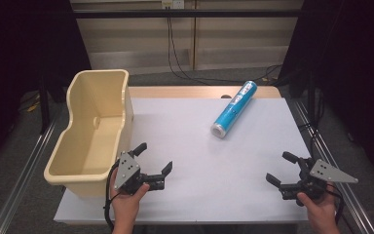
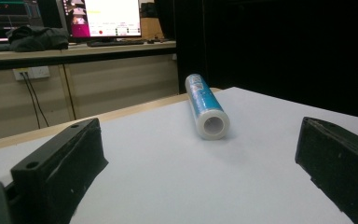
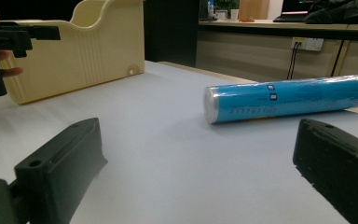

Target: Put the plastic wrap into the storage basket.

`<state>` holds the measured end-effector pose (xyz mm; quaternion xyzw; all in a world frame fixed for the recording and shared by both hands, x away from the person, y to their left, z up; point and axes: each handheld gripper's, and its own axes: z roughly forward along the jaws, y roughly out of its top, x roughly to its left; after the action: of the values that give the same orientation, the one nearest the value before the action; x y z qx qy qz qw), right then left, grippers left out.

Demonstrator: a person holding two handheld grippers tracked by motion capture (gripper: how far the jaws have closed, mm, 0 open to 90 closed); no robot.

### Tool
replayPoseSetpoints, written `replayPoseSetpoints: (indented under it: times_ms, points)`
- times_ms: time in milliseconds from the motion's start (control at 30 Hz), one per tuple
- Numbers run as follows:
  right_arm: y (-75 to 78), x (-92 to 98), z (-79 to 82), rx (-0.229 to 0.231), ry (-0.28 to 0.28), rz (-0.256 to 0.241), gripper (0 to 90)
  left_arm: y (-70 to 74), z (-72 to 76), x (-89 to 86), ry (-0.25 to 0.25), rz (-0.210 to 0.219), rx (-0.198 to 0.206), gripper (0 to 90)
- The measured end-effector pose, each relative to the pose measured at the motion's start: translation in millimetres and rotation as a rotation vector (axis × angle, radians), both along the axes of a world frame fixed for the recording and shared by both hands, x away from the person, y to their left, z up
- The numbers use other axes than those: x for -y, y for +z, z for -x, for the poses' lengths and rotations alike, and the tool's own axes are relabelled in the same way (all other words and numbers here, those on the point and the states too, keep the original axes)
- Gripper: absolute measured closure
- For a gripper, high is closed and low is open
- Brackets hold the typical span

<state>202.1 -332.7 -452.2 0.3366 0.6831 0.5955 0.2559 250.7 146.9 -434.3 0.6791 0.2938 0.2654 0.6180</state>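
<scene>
**Blue roll lies untouched as two open grippers wait at the near edge**

Blue and shiny in its clear wrap, a roll [image 1: 234,109] lies on its side at the far right of the white table [image 1: 214,180], its far end reaching the bare wooden strip along the back edge and its near, open end pointing toward the middle of the table. Nothing touches it. At the near left, a hand holds the left gripper [image 1: 155,158] just beside the near right corner of a cream plastic bin [image 1: 90,122], which stands along the table's left side with its opening upward. The gripper's two black jaws are spread wide with nothing between them, and they point up the table toward the roll, well apart from it. At the near right, the other hand holds the right gripper [image 1: 278,168], its jaws likewise spread wide and empty, aimed leftward across the table.

Seen from the left gripper view, the roll [image 2: 208,109] lies end-on between the two parted jaws, its hollow core facing the camera, with a desk and a lit monitor [image 2: 112,17] in the room behind. Seen from the right gripper view, the roll [image 3: 291,98] lies broadside at the right, the bin [image 3: 81,51] stands at the far left, and the left gripper [image 3: 7,35] shows at the left edge in front of the bin.
</scene>
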Motion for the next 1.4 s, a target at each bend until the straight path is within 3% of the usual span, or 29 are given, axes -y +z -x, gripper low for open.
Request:
replayPoseSetpoints:
  times_ms: [400, 533, 800, 900, 1000, 1133, 1167, 1300, 1333, 1400]
  points:
    - [0.1, -1.1, 1.5, 0.004, -0.001, 0.002, 1.2, 0.3, -8.3, 18.0, -0.035, -0.005, -0.020, 0.4]
    - [-0.1, -0.5, 1.8, 0.005, -0.004, 0.005, 1.3, 1.0, -16.2, 28.7, -0.048, 0.014, -0.029, 0.5]
    - [-0.1, 0.8, 1.9, 0.005, -0.004, 0.008, 1.9, -2.6, -40.0, 60.6, -0.078, -0.009, -0.047, 0.5]
    - [0.4, -0.3, 1.8, 0.009, 0.003, 0.015, 1.8, -5.8, -49.5, 72.9, -0.092, -0.006, -0.073, 0.4]
    - [0.0, -1.0, 1.1, 0.006, 0.003, 0.020, 1.5, -7.8, -61.3, 91.0, -0.100, -0.041, -0.095, 0.5]
    - [-0.1, -0.9, 0.2, 0.004, 0.006, 0.020, 1.7, -8.3, -69.4, 101.7, -0.100, -0.037, -0.110, 0.7]
    - [-0.2, -1.0, 0.1, 0.001, 0.010, 0.019, 1.7, -8.4, -75.8, 108.8, -0.094, -0.065, -0.117, 0.9]
    - [-0.1, -2.2, -0.2, 0.003, 0.016, 0.024, 1.7, -10.2, -84.1, 117.7, -0.103, -0.059, -0.145, 1.2]
    - [0.2, -2.7, -0.3, 0.006, 0.013, 0.025, 1.7, -11.7, -90.2, 122.9, -0.097, -0.088, -0.171, 1.1]
    - [0.7, -3.0, -0.6, 0.006, 0.017, 0.009, 1.7, -13.1, -95.4, 128.9, -0.080, -0.112, -0.183, 1.2]
